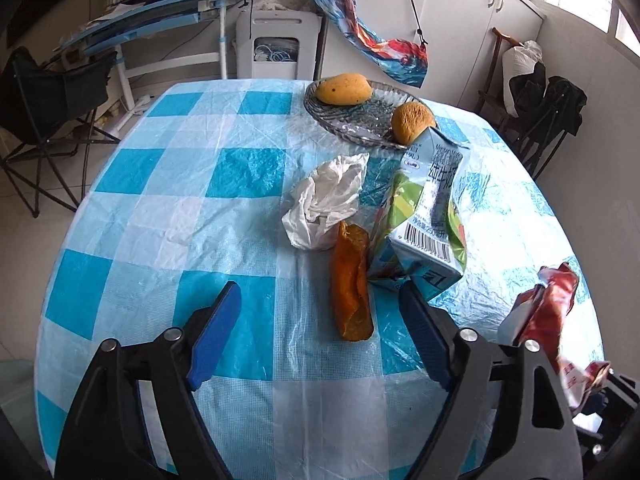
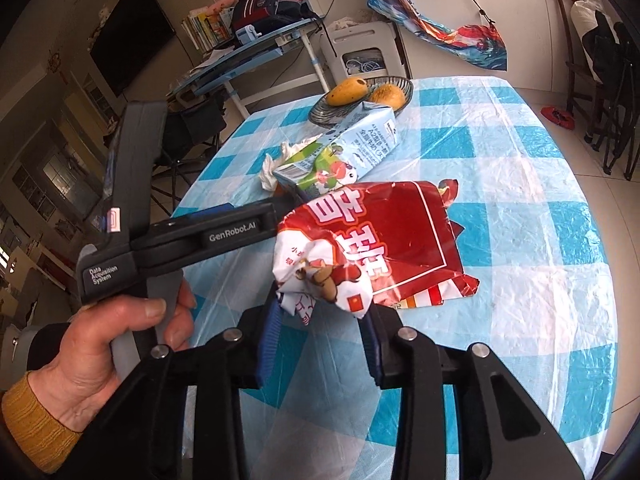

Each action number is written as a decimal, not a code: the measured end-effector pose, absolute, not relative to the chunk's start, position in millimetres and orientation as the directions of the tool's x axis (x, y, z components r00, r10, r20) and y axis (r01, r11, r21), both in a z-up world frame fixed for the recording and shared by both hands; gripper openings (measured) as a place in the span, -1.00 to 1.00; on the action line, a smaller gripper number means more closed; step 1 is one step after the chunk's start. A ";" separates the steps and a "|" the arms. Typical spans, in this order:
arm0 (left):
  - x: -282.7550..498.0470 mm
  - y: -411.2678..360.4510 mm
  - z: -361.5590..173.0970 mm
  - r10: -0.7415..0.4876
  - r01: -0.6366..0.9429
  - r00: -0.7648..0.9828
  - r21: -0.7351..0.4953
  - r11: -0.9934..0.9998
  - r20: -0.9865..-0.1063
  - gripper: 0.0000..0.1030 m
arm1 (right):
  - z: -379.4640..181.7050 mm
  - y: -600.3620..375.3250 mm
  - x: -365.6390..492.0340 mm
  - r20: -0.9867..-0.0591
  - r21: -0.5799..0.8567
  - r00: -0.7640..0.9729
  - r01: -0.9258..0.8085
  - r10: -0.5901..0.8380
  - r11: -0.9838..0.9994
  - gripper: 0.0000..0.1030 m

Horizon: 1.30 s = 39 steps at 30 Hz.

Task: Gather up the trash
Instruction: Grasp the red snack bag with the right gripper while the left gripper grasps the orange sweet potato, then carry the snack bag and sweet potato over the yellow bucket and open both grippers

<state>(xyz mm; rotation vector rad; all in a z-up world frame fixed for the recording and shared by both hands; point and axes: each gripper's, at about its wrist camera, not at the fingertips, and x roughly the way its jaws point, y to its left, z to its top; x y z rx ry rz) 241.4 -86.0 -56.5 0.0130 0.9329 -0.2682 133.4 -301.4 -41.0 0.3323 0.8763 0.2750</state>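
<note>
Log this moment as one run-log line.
left hand-held gripper: open over peel | right hand-held gripper: shut on red wrapper | remaining: milk carton, tissue

Your desk (image 1: 168, 184) wears a blue-and-white checked plastic cover. On it you have a crumpled white tissue (image 1: 326, 200), an orange peel (image 1: 352, 286), a milk carton (image 1: 426, 216) and a glass fruit plate (image 1: 356, 118).

Milk carton (image 1: 426, 216) partly behind claw (image 1: 320, 340), perhaps.
</note>
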 end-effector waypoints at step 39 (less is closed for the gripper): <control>20.4 22.1 -28.1 -0.315 0.203 0.615 -0.241 0.949 -0.723 -0.73 | -61.3 -187.8 -36.0 -0.800 0.328 0.366 -0.396 0.475 0.858 -0.20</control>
